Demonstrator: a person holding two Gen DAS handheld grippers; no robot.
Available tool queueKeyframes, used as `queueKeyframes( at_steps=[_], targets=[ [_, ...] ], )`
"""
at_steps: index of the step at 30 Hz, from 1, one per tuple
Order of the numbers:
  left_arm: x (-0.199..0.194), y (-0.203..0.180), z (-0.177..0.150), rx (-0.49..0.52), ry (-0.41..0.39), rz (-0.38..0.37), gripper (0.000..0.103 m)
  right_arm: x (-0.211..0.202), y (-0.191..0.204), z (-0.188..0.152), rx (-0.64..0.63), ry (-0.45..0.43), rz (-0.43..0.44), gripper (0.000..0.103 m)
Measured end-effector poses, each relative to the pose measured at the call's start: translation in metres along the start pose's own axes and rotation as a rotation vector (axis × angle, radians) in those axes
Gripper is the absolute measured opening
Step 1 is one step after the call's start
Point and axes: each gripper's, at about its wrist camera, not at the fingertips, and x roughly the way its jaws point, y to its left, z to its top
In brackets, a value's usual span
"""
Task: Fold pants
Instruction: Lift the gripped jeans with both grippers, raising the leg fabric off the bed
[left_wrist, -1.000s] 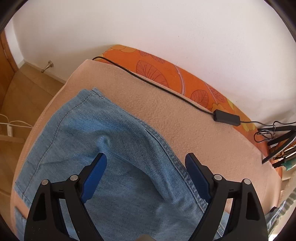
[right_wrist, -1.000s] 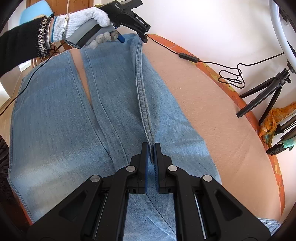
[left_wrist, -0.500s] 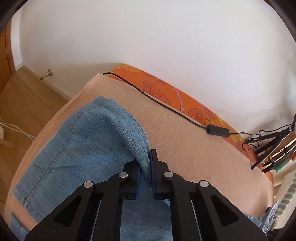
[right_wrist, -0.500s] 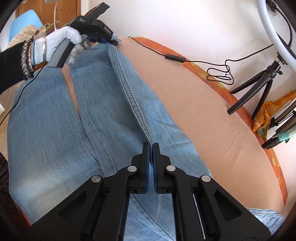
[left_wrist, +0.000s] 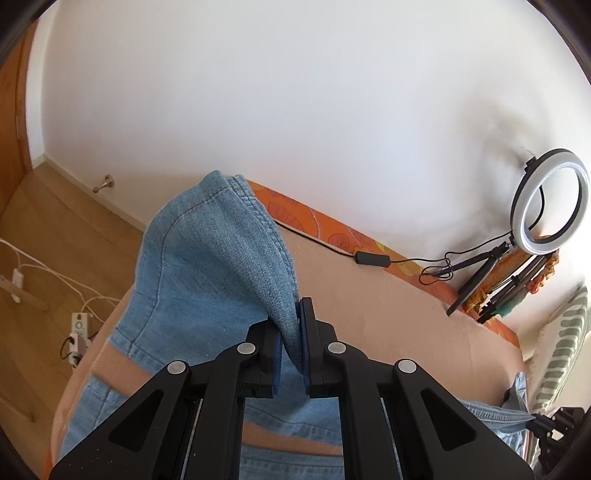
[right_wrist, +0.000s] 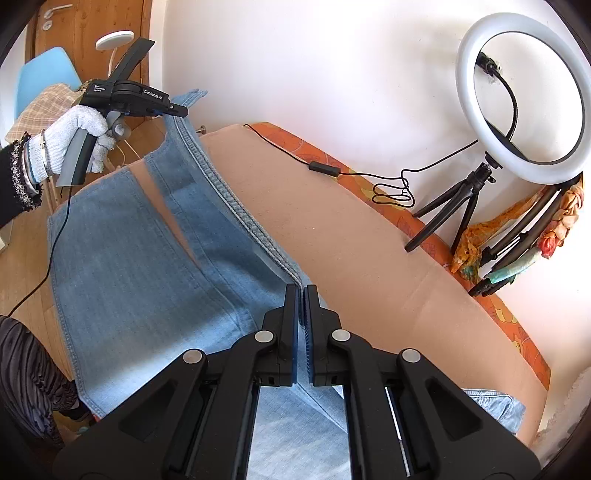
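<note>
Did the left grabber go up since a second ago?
Yes. The left gripper, shut on the jeans, has risen: in the right wrist view it now sits against the wall, above the bed.

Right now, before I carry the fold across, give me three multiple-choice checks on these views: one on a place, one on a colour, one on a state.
1. Where does the ring light stand?
A. On the floor by the door
B. At the far edge of the bed, against the wall
C. On the jeans

2. What colour is the blanket under the jeans?
A. Peach
B. Green
C. White

3. How does the left gripper hold the pant leg?
A. Open above it
B. Shut on its outer seam edge, lifted off the blanket
C. Pressing it flat

Key: 1 B, its tripod rests beside the orange sheet at the wall. 2 A, bare peach fabric shows beside the denim. 3 B, denim sits pinched between the pads, and the right wrist view shows the hem raised; the right gripper is shut on the same seam.
</note>
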Motion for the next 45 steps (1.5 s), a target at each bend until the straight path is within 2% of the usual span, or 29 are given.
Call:
queueKeyframes(
  at_steps=[7,13,23,27,29,30,31,33,38,43,45],
  targets=[
    [-0.063,0.018,-0.044,-0.02,-0.054,-0.008,0.007,-0.039,0.057,-0.042,-0.057,0.004,0.031,0.004],
    [-0.101,0.038,-0.092,-0.078,-0.079,-0.016,0.007,-0.047,0.097,-0.083,-0.075,0.046,0.079,0.004],
    [-0.105,0.074,-0.159,-0.197,-0.059,-0.033,0.007,-0.038,0.129,-0.134,-0.048,0.142,0.15,0.004],
    [-0.1,0.088,-0.176,-0.272,-0.048,-0.086,0.007,-0.032,0.134,-0.147,-0.055,0.178,0.152,0.004],
    [-0.101,0.096,-0.181,-0.308,-0.057,-0.089,0.012,-0.03,0.135,-0.149,-0.055,0.189,0.149,0.004],
    [-0.102,0.1,-0.183,-0.325,-0.061,-0.089,0.02,-0.029,0.136,-0.15,-0.056,0.193,0.147,0.004],
    [-0.104,0.103,-0.184,-0.343,-0.066,-0.081,0.032,-0.029,0.138,-0.15,-0.06,0.199,0.145,0.004],
    [-0.107,0.111,-0.184,-0.382,-0.084,-0.058,0.044,-0.027,0.139,-0.15,-0.07,0.21,0.142,0.004],
    [-0.121,0.139,-0.183,-0.437,-0.114,0.024,0.049,-0.02,0.137,-0.155,-0.06,0.228,0.143,0.004],
    [-0.128,0.149,-0.179,-0.45,-0.104,0.02,0.05,-0.016,0.141,-0.158,-0.056,0.234,0.134,0.004],
    [-0.13,0.149,-0.173,-0.44,-0.104,0.019,0.057,-0.016,0.14,-0.157,-0.056,0.231,0.132,0.004]
  ],
)
